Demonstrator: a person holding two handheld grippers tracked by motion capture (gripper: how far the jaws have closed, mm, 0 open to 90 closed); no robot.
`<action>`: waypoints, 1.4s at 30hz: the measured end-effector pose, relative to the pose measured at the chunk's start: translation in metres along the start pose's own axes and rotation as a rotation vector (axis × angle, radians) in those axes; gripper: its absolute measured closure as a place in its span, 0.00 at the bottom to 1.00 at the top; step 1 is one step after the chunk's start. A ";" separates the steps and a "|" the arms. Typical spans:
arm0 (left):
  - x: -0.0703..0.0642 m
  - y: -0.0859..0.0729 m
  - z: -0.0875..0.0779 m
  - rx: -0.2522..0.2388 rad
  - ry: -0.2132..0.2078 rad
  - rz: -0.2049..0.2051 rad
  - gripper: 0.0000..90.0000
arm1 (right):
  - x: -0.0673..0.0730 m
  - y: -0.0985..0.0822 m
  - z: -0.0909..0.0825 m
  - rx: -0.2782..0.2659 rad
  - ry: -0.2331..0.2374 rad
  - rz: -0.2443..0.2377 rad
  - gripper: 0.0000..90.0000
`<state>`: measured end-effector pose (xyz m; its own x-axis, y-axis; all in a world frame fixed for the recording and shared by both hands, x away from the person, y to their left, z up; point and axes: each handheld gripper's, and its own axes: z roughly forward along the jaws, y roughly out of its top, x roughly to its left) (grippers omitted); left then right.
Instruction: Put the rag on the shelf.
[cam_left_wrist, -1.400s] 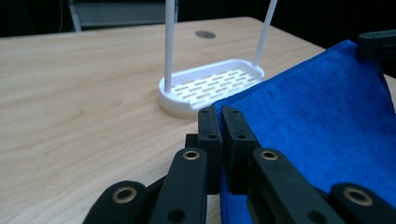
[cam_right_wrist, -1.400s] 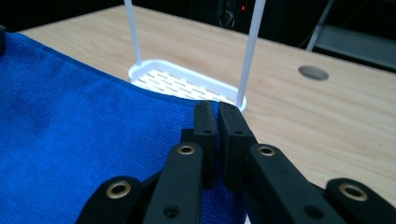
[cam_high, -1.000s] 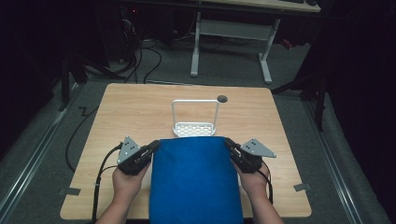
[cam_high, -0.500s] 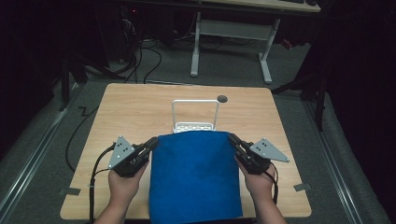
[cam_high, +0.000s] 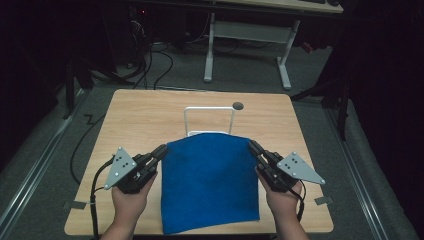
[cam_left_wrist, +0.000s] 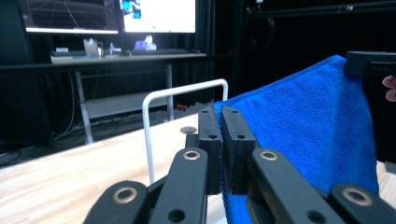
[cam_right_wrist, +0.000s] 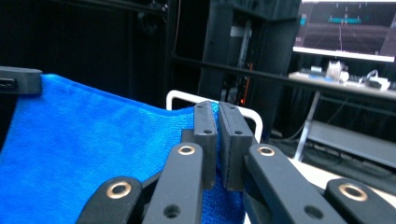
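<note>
Dark room all round, cables snaking over the grey floor, a white-legged desk (cam_high: 247, 37) at the back with monitors (cam_left_wrist: 112, 15) lit up on it. Up front is a light wooden table (cam_high: 145, 120) with a little dark round disc (cam_high: 238, 105) near its far edge

So the person's got a blue towel (cam_high: 209, 182) stretched out between both grippers, one far corner in each. Left gripper (cam_high: 161, 150) is pinched tight on the towel's far left corner, jaws basically pressed together with just the cloth in between, you can see that really well in the left gripper view (cam_left_wrist: 220, 144), where the blue cloth comes out from between the two black jaws. Right gripper (cam_high: 253, 146) is the same deal on the far right corner, clamped down on the fabric, and in the right gripper view (cam_right_wrist: 217, 140) the cloth edge is squeezed right in the slot

Towel is held up off the table at its far edge and slopes down toward the person, near edge hanging around the table's front edge. Pretty flat and taut across the top

Just behind the towel stands a white wire rack (cam_high: 209, 120), an upright hoop-shaped frame, its lower part hidden by the cloth. Can't tell if the towel touches it

Both hands (cam_high: 128, 205) grip the gripper bodies from underneath, cable trailing off the left one
</note>
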<state>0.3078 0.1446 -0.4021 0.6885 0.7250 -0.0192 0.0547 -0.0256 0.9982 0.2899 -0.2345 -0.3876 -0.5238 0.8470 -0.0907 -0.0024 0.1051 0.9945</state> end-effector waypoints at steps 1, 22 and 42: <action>-0.001 0.002 -0.002 -0.009 -0.001 0.003 0.97 | 0.002 0.003 -0.002 -0.011 0.002 -0.006 0.97; 0.025 0.046 0.016 -0.041 0.028 0.047 0.98 | -0.005 0.043 0.003 -0.083 -0.025 -0.053 0.97; 0.066 0.096 0.103 0.007 0.113 0.123 0.98 | -0.065 0.078 0.069 -0.029 -0.091 0.013 0.98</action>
<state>0.4330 0.1195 -0.3132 0.6048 0.7887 0.1102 -0.0199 -0.1233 0.9922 0.3823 -0.2456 -0.3082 -0.4442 0.8922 -0.0812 -0.0215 0.0800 0.9966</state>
